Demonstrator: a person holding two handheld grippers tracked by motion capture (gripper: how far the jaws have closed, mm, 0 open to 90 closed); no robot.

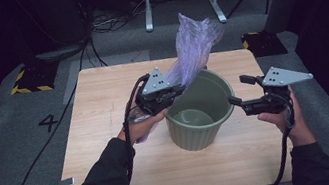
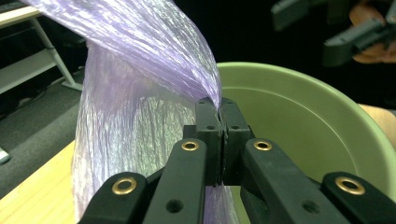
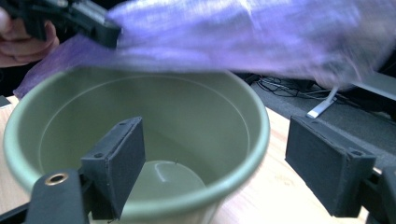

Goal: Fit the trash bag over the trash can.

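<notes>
With the left gripper [image 1: 172, 91] clamped on the purple bag [image 1: 194, 47] above the bin's [image 1: 203, 131] left rim and the right gripper [image 1: 242, 90] gaping empty beside its right rim, the one-sided hold could let the bag twist or slip.

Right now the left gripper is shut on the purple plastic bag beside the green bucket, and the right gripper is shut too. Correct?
Not quite. The right gripper is open, as the right gripper view shows. The left gripper is indeed shut on the purple plastic bag beside the green bucket.
</notes>
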